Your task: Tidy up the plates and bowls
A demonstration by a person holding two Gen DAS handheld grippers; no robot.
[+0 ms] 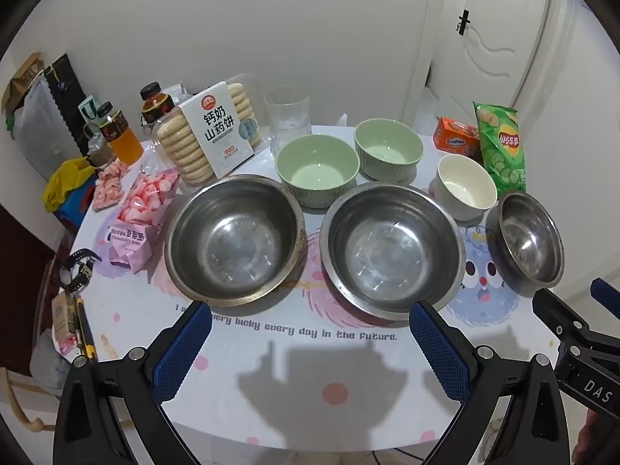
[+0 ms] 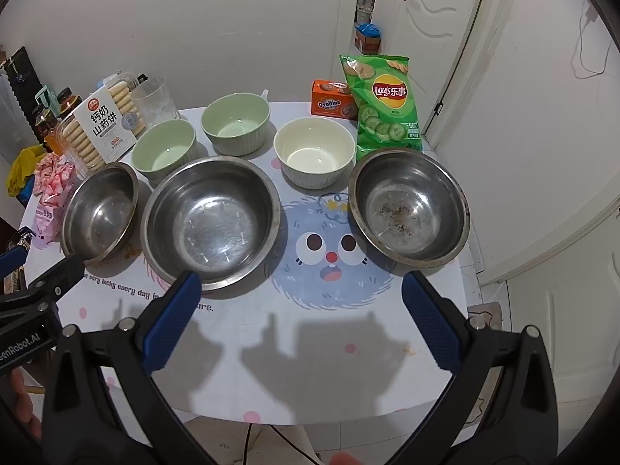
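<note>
- Left gripper [image 1: 310, 333] and right gripper [image 2: 302, 302] gape wide, holding nothing, above the counter [image 2: 310, 368].
- Three steel bowls [image 2: 211, 221] sit at 12 o'clock; three ceramic bowls [image 2: 314, 152] beyond.

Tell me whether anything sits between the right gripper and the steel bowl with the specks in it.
Nothing visible does. The right gripper hangs open over bare tablecloth, and the speckled steel bowl sits just ahead, to the right, apart from the cream bowl.

Three steel bowls [image 2: 211, 221] at frame centre look scuffed, dully reflective. The green bowls [image 2: 236, 122] and cream bowl [image 2: 314, 151] above appear glossy ceramic. The chip bag [image 2: 381, 100], upper right, is shiny plastic.
</note>
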